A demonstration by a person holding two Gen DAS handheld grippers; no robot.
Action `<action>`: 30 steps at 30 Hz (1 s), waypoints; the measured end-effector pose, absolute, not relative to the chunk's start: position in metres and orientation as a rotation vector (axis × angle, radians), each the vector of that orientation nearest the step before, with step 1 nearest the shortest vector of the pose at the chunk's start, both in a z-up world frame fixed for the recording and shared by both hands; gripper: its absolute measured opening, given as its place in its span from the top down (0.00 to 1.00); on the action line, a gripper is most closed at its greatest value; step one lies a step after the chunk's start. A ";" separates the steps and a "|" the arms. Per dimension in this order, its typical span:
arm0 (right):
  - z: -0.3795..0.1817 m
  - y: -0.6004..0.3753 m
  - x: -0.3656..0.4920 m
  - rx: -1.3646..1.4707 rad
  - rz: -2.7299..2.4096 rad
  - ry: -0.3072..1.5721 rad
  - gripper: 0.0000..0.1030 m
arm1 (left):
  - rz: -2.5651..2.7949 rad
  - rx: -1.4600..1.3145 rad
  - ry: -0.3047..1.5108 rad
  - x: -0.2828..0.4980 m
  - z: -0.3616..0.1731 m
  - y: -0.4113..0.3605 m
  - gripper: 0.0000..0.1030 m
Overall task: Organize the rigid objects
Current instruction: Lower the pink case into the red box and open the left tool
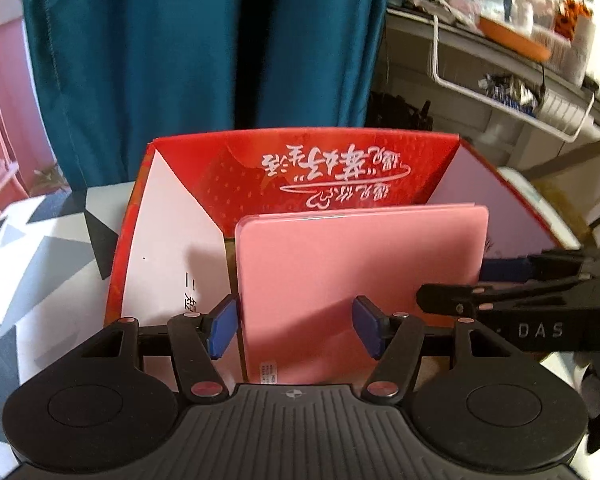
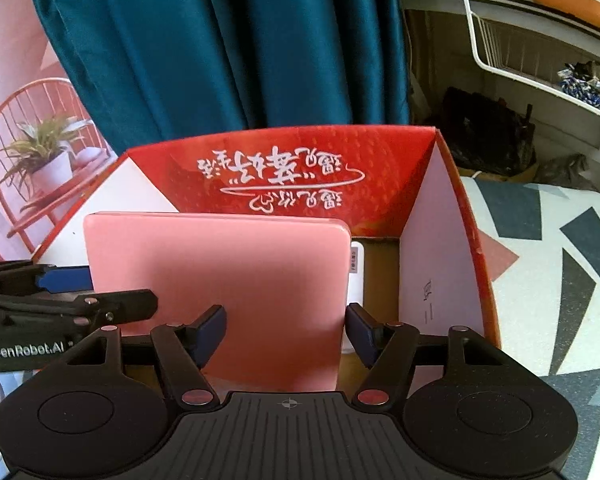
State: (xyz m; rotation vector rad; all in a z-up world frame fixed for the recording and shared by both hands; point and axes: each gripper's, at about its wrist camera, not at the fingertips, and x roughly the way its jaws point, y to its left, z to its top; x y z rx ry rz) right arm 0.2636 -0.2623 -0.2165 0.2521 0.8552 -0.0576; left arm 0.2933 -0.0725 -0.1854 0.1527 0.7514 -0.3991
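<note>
On the table stood a red box, and in it, upright, a pink case that we judged stiff, light and slick, best taken by its side edges. Our left tongs and right tongs hung spread before it, pinching nothing.

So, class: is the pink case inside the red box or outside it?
Inside: the pink case stands upright between the red box's white side walls.

Red box on geometric-print table.
</note>
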 end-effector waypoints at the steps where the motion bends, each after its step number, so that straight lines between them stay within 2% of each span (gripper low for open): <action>1: -0.217 -0.262 0.264 0.252 -0.058 0.851 0.41 | -0.394 0.168 0.753 0.293 -0.186 -0.074 0.35; 10: -0.218 -0.260 0.266 0.232 -0.061 0.863 0.41 | -0.380 0.150 0.743 0.294 -0.183 -0.073 0.32; 13: -0.218 -0.259 0.263 0.231 -0.042 0.842 0.35 | -0.371 0.139 0.694 0.292 -0.175 -0.068 0.26; 16: -0.218 -0.255 0.259 0.190 -0.023 0.826 0.33 | -0.361 0.105 0.672 0.289 -0.167 -0.060 0.25; 17: -0.216 -0.254 0.257 0.180 -0.019 0.817 0.30 | -0.361 0.093 0.665 0.287 -0.164 -0.058 0.24; 19: -0.212 -0.252 0.252 0.181 -0.004 0.788 0.24 | -0.361 0.077 0.647 0.282 -0.158 -0.053 0.16; 21: -0.205 -0.250 0.245 0.179 0.025 0.743 0.13 | -0.362 0.061 0.621 0.274 -0.152 -0.046 0.07; 22: -0.202 -0.247 0.242 0.169 0.037 0.723 0.01 | -0.361 0.053 0.610 0.270 -0.149 -0.044 0.02; 30: -0.185 -0.242 0.216 0.145 0.031 0.638 0.00 | -0.342 0.001 0.575 0.239 -0.134 -0.018 0.00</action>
